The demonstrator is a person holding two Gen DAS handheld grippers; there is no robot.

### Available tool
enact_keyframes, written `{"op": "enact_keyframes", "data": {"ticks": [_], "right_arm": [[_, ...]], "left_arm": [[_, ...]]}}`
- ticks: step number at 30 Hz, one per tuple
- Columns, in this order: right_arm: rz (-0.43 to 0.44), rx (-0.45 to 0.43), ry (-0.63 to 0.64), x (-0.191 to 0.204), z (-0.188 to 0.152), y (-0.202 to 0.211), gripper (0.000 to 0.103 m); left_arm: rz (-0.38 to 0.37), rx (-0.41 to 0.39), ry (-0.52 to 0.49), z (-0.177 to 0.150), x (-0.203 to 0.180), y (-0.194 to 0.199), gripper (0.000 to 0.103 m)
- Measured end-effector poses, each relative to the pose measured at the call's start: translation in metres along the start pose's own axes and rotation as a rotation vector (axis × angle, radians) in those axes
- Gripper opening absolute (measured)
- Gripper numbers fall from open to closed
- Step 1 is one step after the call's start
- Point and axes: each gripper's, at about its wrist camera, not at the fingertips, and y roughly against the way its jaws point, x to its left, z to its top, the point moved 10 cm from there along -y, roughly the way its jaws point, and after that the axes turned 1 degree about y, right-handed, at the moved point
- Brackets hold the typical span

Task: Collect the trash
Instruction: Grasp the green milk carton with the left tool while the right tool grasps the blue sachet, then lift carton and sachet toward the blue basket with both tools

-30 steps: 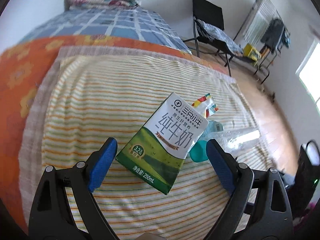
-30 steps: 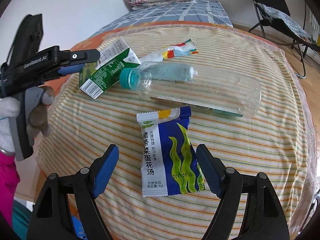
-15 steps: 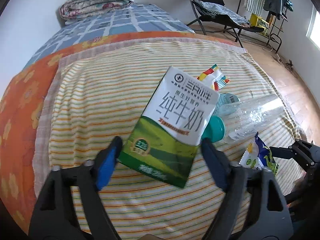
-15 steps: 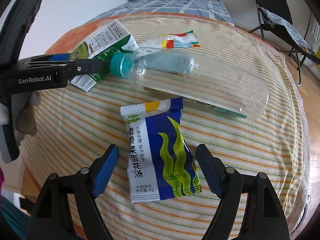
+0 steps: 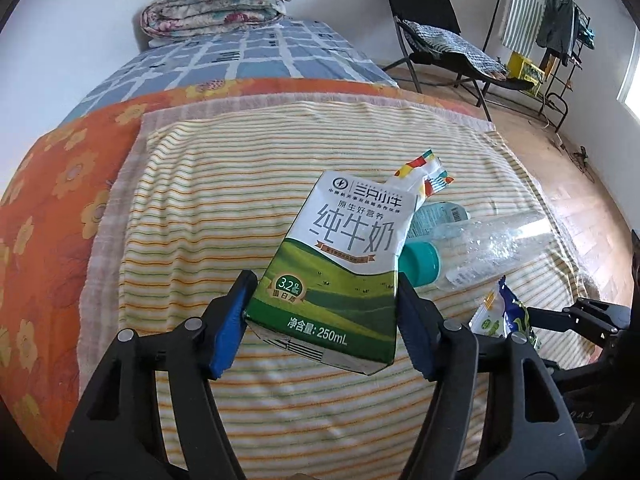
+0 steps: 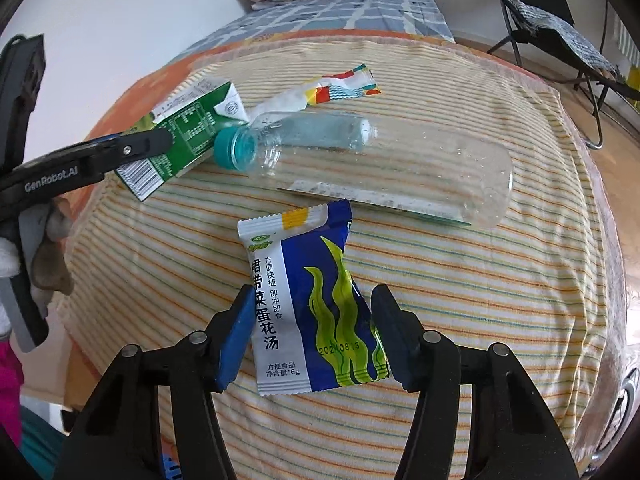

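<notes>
A green-and-white milk carton (image 5: pixel 344 248) lies on the striped cloth, and my left gripper (image 5: pixel 322 316) is closing on it, both blue pads against its lower sides. In the right wrist view the carton (image 6: pixel 184 132) sits under a left gripper (image 6: pixel 100 156) finger. A blue seaweed-soup packet (image 6: pixel 308 300) lies flat between the pads of my right gripper (image 6: pixel 312 332), whose jaws are closing, the pads just at its edges and the packet not squeezed. A clear bottle (image 6: pixel 380 160) with a teal cap and a colourful wrapper (image 6: pixel 332 88) lie behind.
The trash sits on a striped cloth (image 5: pixel 200 200) over an orange flowered sheet on a bed. A folded quilt (image 5: pixel 216 4) lies at the far end. A black chair (image 5: pixel 432 20) and a drying rack (image 5: pixel 560 28) stand on the wooden floor to the right.
Both pairs of jaws have narrowed. My left gripper came in around the carton's lower end. The right gripper stayed over the packet, its pads drawing in to the packet's edges.
</notes>
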Motion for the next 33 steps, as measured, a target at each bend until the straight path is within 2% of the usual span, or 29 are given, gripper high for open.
{"op": "enact_keyframes", "data": {"ticks": [13,21,33], "right_arm": [[0.010,-0.020,0.023,0.001,-0.011,0.027,0.058],[0.015,-0.030,0.021,-0.002,-0.023,0.048,0.058],[0.007,-0.069,0.076,0.010,-0.051,0.089,0.058]], "left_arm": [[0.015,-0.014,-0.034,-0.022,-0.001,0.033,0.069],[-0.019,-0.017,-0.061,-0.048,-0.015,0.067,0.069],[-0.078,-0.010,-0.144,-0.099,-0.055,0.117,0.069]]}}
